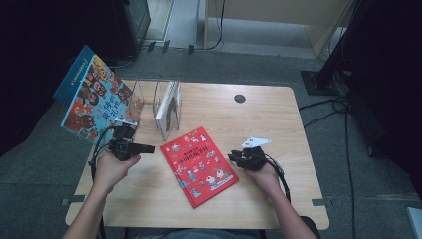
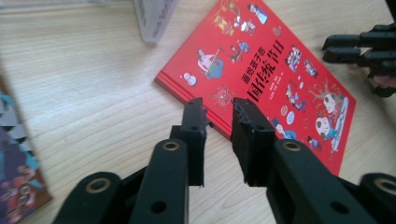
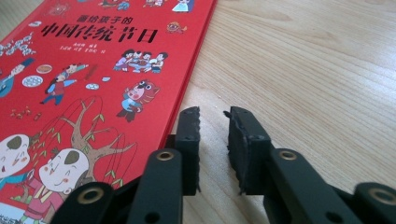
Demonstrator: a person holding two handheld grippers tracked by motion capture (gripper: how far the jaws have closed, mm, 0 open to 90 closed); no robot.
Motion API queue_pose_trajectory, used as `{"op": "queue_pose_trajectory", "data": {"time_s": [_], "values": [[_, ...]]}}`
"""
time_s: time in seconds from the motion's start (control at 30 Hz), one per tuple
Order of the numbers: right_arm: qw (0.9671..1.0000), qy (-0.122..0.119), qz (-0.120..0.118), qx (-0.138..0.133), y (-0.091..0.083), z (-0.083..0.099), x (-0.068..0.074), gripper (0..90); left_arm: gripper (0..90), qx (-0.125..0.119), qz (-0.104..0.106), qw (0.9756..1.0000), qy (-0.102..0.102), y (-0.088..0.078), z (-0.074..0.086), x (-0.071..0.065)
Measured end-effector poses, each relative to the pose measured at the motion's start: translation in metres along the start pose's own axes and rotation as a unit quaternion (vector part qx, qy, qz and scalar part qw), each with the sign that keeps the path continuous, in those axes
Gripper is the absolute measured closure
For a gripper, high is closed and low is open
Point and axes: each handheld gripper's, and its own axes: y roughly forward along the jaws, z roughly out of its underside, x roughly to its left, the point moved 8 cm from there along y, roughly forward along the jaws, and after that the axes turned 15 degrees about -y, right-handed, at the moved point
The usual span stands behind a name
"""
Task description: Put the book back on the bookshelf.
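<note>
Lying flat between two empty, narrowly parted claws, red picture book [image 1: 200,165] shows cartoon figures

The red book [image 1: 200,166] lay bright on the pale wooden table [image 1: 259,114], its cover scattered with small cartoon figures in blue, white and green, and a line of black characters. The second book [image 1: 94,97] showed a light blue cover crowded with round red and dark brown faces, its spine a deeper blue. The book stand [image 1: 166,107] was clear, a white book inside. The left gripper [image 1: 149,148] and right gripper [image 1: 232,157] were black throughout.
</note>
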Motion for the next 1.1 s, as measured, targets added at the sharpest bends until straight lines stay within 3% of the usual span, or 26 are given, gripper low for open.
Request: {"op": "queue_pose_trajectory", "data": {"time_s": [0.33,0.5,0.73,0.93,1.1], "values": [[1.0,0.002,0.001,0.0,0.001,-0.001,0.001,90.0,85.1,0.004,0.015,0.9999,0.005,0.028,0.012,-0.003],[0.9999,0.011,-0.007,-0.001,0.003,0.0,0.002,90.0,89.6,0.008,0.009,0.9999,0.001,0.039,0.018,0.0],[0.9999,0.012,-0.009,-0.001,0.005,0.0,0.002,90.0,90.0,0.017,0.008,0.9995,-0.025,0.058,0.032,0.005],[0.9999,0.01,-0.009,-0.002,0.005,0.0,0.003,90.0,90.0,0.027,0.006,0.9994,-0.021,0.071,0.04,0.002],[0.9999,0.009,-0.007,-0.003,0.005,0.0,0.005,88.1,89.9,0.02,0.02,0.9993,-0.026,0.074,0.037,0.002]]}}
